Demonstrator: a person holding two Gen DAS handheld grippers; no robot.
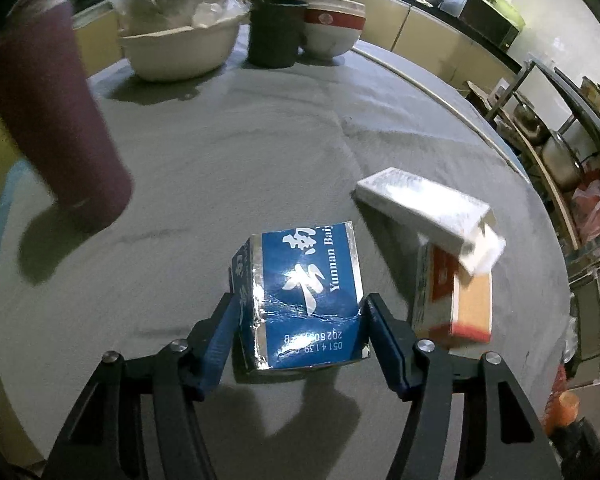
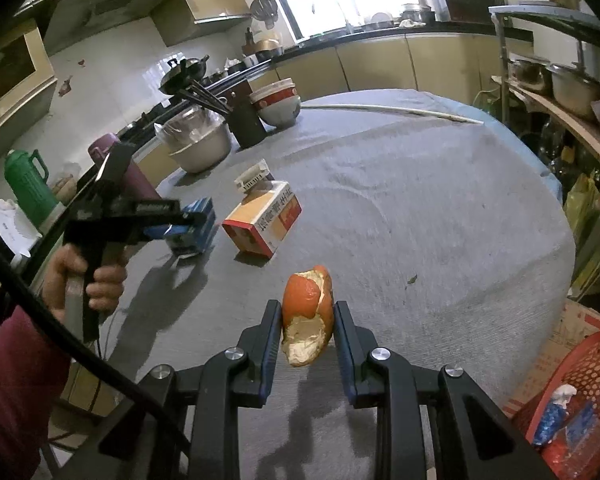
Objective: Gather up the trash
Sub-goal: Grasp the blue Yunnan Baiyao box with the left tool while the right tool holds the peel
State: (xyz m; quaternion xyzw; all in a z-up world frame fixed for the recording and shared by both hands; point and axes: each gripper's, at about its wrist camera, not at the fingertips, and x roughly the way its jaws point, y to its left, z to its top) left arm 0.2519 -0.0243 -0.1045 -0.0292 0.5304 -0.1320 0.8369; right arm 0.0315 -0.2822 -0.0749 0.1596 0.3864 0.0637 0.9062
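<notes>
1. A round table (image 2: pixel 420 200) under a grey, ribbed cloth fills a kitchen lined with pale yellow cabinets and a dark counter.
2. At the far edge stand a cream bowl (image 1: pixel 180 48) covered in crinkled clear film, a dark cup (image 1: pixel 274 32) and a white bowl with a red band (image 1: pixel 332 26); a tall maroon flask (image 1: pixel 56 120) rises at the left.
3. The left gripper (image 1: pixel 300 316) straddles a creased blue carton (image 1: pixel 306 296) with silver foil edges, its blue pads touching the two sides of the carton, which rests on the cloth.
4. Just beside the carton lies an orange-and-white cardboard box (image 1: pixel 456 296), with a white box (image 1: pixel 424 204) tilted on top of it.
5. The right gripper (image 2: pixel 307 332) is clamped on a curled piece of orange peel (image 2: pixel 308 312), glossy outside and pithy white inside, held above the cloth.
6. A red perforated plastic basket (image 2: pixel 580 380) sits low at the right, off the table.
</notes>
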